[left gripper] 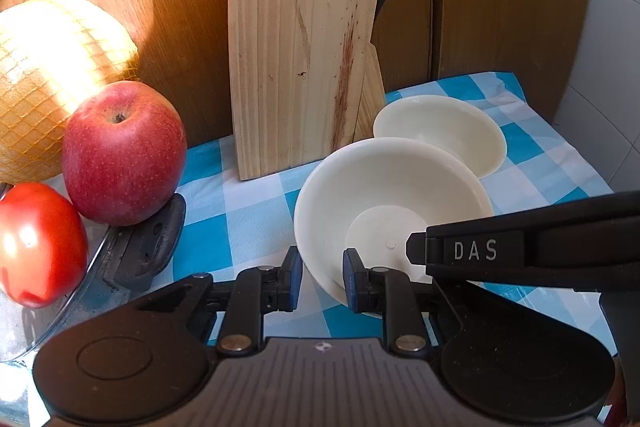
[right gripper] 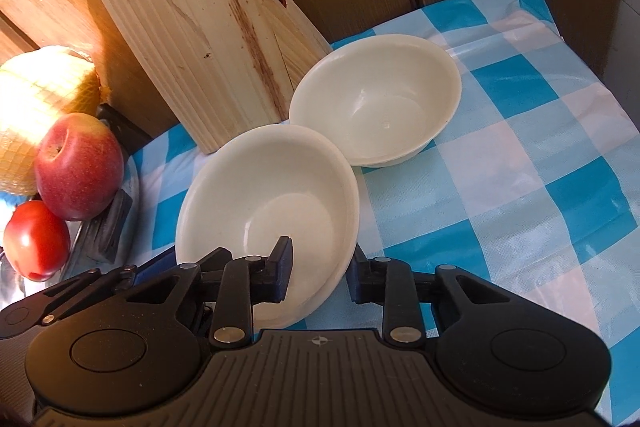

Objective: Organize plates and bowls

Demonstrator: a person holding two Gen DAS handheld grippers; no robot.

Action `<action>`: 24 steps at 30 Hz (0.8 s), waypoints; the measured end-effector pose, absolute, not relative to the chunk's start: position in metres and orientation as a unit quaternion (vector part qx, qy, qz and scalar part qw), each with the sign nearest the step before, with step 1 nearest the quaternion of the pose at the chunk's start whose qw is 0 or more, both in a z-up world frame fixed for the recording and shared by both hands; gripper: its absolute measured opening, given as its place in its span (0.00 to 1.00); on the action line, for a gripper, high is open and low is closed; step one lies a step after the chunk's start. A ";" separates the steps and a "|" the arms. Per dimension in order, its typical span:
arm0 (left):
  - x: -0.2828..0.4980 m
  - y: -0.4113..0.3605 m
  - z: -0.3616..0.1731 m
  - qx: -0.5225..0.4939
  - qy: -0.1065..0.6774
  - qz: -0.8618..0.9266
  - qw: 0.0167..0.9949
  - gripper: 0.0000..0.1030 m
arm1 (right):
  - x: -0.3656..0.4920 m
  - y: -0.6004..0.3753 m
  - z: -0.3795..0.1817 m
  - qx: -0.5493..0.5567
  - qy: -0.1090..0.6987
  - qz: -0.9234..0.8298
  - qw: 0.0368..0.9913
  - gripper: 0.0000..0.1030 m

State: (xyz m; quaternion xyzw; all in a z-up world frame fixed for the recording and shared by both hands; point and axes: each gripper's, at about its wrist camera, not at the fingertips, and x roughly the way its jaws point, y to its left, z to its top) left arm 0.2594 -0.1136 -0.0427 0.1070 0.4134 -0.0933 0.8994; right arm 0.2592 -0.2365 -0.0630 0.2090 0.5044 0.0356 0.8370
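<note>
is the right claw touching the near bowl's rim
Touching. In the right wrist view the right claw straddles the near bowl, its fingers pressed on the rim, one inside and one outside.

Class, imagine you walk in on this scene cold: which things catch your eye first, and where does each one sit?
Two cream bowls on the blue-checked cloth stand out first: the near bowl is pinched at its rim by both the left gripper and the right gripper, while the far bowl sits just behind it, beside the tall wooden knife block. Off to the left glow a red apple, a tomato and a netted yellow melon.
</note>
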 end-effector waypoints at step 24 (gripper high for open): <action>0.202 -0.084 -0.001 0.092 0.377 -0.076 0.918 0.16 | 0.222 -0.216 -0.020 0.189 0.475 0.083 0.855 0.37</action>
